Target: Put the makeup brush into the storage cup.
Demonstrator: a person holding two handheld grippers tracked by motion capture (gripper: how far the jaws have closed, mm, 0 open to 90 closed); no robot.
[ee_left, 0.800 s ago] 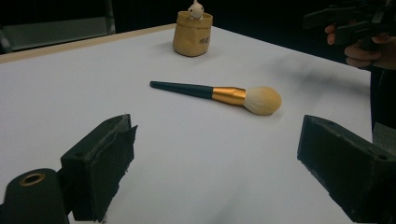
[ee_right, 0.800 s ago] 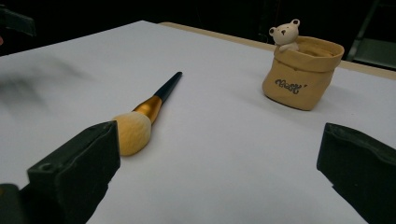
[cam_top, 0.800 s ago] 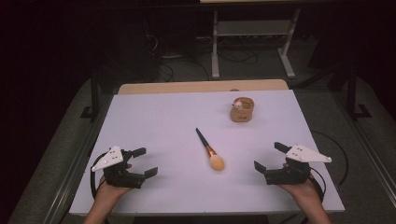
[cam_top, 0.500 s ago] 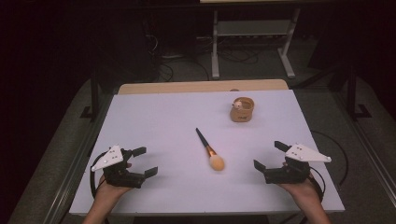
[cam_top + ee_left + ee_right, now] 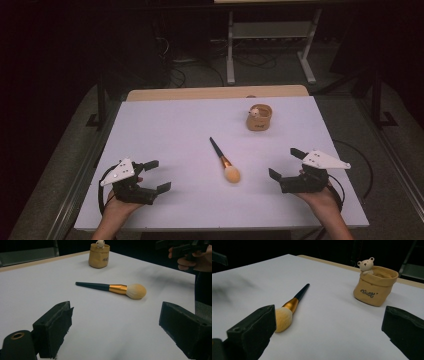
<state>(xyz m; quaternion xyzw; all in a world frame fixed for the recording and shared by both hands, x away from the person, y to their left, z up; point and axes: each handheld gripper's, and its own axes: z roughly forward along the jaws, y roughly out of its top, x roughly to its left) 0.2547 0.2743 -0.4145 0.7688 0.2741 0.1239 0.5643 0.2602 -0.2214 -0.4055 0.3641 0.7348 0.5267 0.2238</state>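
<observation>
Left gripper (image 5: 150, 176), right gripper (image 5: 285, 167): fingers spread wide, empty, unmoved since earlier frames. Between both, well apart: 1 makeup brush (image 5: 224, 161), flat on surface (image 5: 165, 130). Beyond: 1 bear pot (image 5: 259, 117). Work unstarted.

Claw (image 5: 115, 327) spread wide, empty; makeup brush (image 5: 112, 288) beyond; pouch (image 5: 99, 255) behind.

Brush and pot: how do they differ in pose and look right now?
The brush lies flat on the table, mid-table between the grippers; the pot stands upright farther back. The brush is long and thin, with a dark handle, gold ferrule and pale bristle head; the pot is squat, tan and sack-shaped, with a small bear on its rim. Both rest untouched on the table.
</observation>
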